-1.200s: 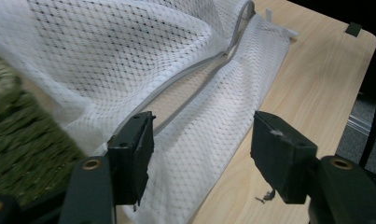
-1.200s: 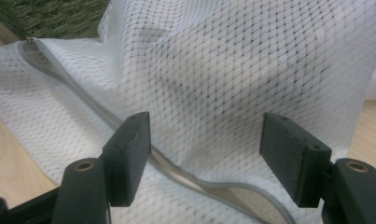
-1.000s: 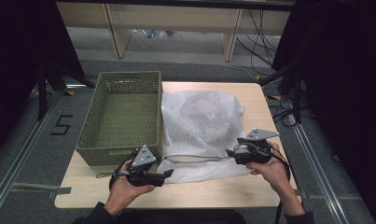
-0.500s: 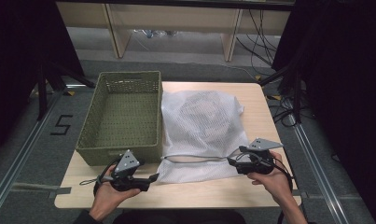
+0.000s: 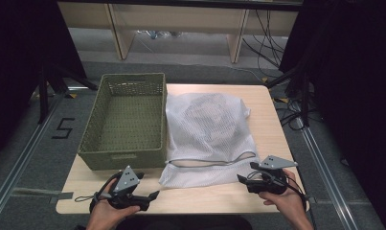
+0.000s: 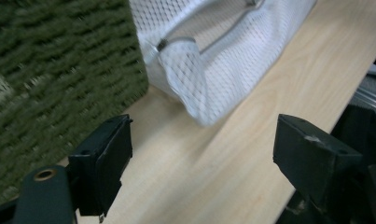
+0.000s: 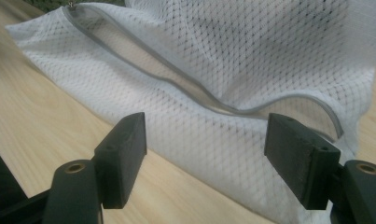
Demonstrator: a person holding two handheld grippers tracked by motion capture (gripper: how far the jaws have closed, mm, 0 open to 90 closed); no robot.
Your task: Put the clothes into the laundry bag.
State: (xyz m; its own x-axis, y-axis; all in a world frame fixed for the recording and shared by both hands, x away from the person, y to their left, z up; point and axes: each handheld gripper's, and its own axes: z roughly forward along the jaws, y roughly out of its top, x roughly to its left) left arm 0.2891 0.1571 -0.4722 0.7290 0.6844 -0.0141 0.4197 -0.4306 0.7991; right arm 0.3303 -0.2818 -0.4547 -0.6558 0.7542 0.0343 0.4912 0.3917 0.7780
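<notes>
A white mesh bag (image 5: 207, 134) lies flat on the wooden table (image 5: 277, 134), its grey zipper (image 5: 210, 162) gaping near the front. An olive woven basket (image 5: 126, 120) stands just left of it, touching its side. My left gripper (image 5: 152, 196) hovers at the table's front left, in front of the basket, pointing at the bag's near corner (image 6: 209, 70). Its jaws have just been opening and nothing is between them (image 6: 204, 140). My right gripper (image 5: 242, 179) is open at the front right, facing the bag's zipper side (image 7: 199, 93), with bare air between its pads (image 7: 204, 130).
The basket wall (image 6: 59, 79) is close on the left jaw's side. Bare tabletop runs along the front edge (image 5: 205, 201) between both hands. Wooden shelving (image 5: 181, 28) and floor cables (image 5: 286, 110) lie beyond and beside the table.
Both hands have drawn back toward the table's near edge, the left one also shifting left, away from the bag's corner. The bag lies as before.
</notes>
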